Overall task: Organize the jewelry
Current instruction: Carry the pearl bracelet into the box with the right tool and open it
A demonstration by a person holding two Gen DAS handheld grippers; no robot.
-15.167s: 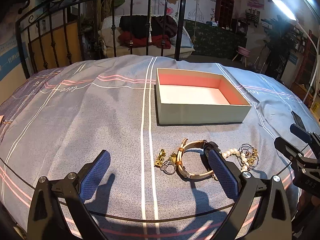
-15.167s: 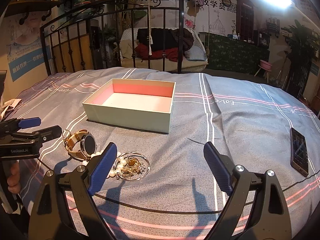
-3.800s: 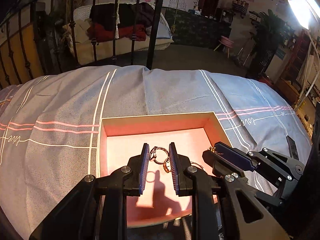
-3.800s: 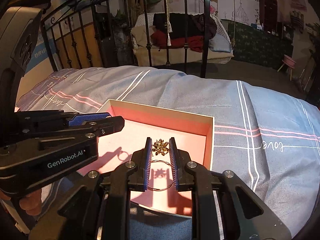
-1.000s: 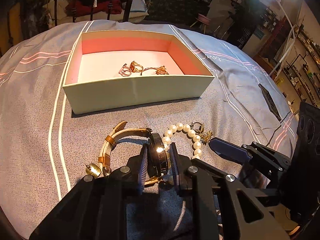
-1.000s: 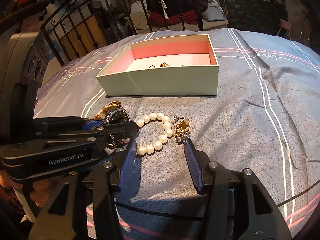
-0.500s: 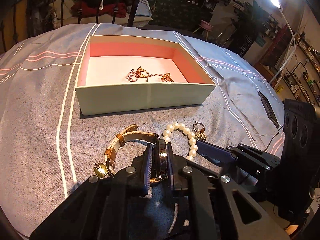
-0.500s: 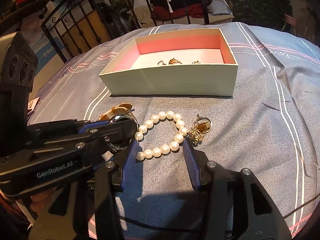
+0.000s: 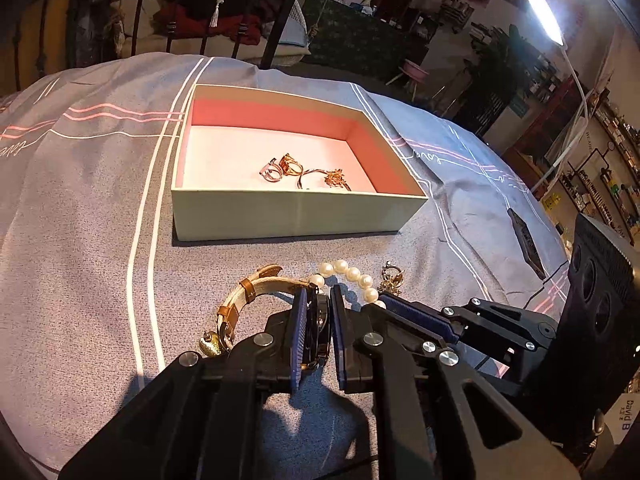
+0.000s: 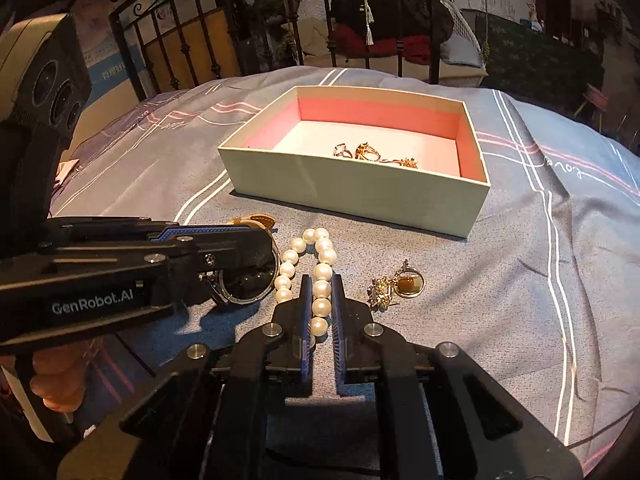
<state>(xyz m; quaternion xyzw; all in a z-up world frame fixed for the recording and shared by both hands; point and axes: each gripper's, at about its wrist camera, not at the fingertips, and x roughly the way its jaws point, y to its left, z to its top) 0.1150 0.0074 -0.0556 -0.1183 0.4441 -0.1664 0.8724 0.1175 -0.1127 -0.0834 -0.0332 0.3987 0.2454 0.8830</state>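
The left gripper (image 9: 317,322) is clenched on the dark case of a wristwatch (image 10: 247,276), whose cream strap (image 9: 256,286) curls out to the left on the grey striped bedspread (image 9: 80,216). Just beside it, the right gripper (image 10: 320,296) pinches one side of a pearl bracelet (image 10: 298,258), a few pearls caught between its blue pads (image 10: 305,300). A gold pendant with an amber stone (image 10: 402,282) lies on the bedspread just right of the pearls, apart from both grippers. Farther back, toward the iron bedrail, stands an open pale-green box with a pink lining (image 9: 296,212); gold rings (image 9: 282,166) and a small gold floral piece (image 9: 334,178) lie on its floor near the front wall. A dark phone (image 9: 526,240) rests near the bedspread's right edge.
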